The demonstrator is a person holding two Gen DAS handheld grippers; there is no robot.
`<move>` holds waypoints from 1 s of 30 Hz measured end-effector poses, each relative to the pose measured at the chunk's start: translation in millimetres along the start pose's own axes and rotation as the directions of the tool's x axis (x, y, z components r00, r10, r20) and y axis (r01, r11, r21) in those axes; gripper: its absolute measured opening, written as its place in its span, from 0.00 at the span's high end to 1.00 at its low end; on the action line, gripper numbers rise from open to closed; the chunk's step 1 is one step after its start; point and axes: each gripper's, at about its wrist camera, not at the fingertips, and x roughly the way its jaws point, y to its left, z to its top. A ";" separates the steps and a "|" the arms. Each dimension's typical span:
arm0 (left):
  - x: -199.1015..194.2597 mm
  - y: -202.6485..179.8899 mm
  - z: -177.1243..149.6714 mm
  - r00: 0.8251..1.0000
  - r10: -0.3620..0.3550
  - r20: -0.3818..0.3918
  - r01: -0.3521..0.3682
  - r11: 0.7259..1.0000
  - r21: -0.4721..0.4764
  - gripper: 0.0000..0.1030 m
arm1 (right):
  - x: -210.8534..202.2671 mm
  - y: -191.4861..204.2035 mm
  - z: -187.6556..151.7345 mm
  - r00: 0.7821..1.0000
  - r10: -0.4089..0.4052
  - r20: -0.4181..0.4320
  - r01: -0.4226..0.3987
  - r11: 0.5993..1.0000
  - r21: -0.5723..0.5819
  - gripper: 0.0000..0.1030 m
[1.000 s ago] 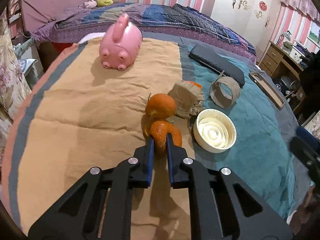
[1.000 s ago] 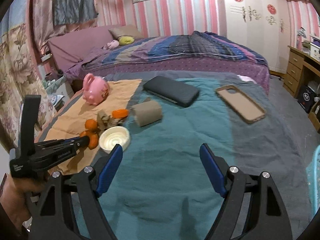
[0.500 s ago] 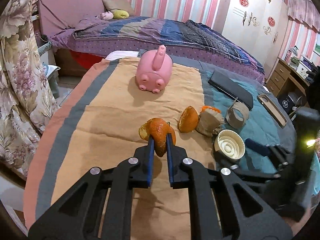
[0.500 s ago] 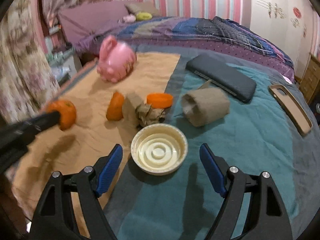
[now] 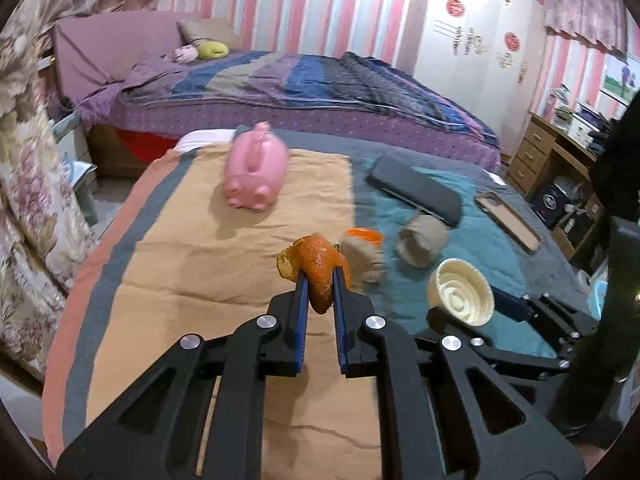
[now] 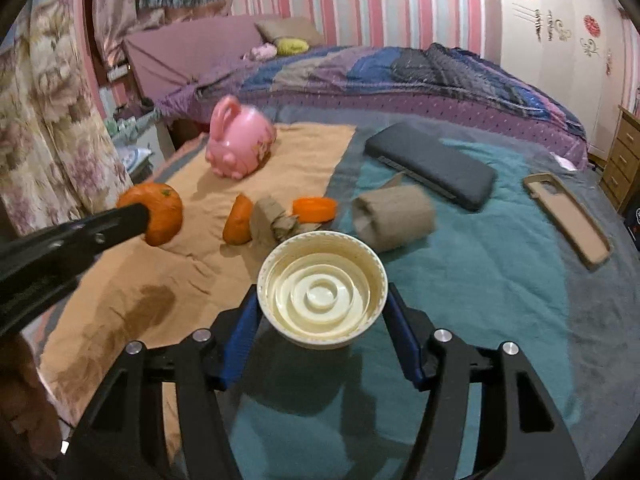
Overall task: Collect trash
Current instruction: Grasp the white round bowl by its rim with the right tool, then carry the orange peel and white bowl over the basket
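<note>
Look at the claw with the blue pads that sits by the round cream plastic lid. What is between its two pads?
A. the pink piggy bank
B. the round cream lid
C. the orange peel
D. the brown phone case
B: in the right wrist view the round cream plastic lid sits between the blue pads of the right gripper.

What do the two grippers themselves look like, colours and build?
Both match. The left gripper and the right gripper have matte black plastic frames with triangular cut-outs, round silver bolt heads at the joints, and two straight fingers faced with blue pads. No cables, markings or sleeves can be made out.
</note>
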 end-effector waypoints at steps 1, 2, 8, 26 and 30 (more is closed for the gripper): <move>-1.0 -7.0 0.0 1.000 -0.008 0.002 0.008 1.000 0.016 0.90 | -5.2 -3.7 0.1 1.000 -0.004 0.008 0.004 1.000 0.001 0.41; -2.1 -12.9 -0.3 1.000 -0.010 0.006 0.010 1.000 0.029 0.90 | -12.0 -8.3 -1.1 1.000 -0.009 0.018 0.009 1.000 0.003 0.41; -10.8 -41.3 -1.5 0.998 -0.054 0.023 0.053 0.998 0.031 0.90 | -67.2 -52.0 -7.8 0.993 -0.066 0.097 0.061 0.997 0.051 0.41; -37.3 -157.7 -21.5 0.985 -0.139 0.100 0.123 0.981 0.151 0.90 | -211.3 -193.3 -54.6 0.935 -0.256 0.245 0.195 0.949 0.247 0.41; -38.0 -188.0 -28.0 0.981 -0.169 0.094 0.149 0.970 0.190 0.90 | -230.7 -223.2 -60.2 0.924 -0.284 0.255 0.216 0.940 0.265 0.41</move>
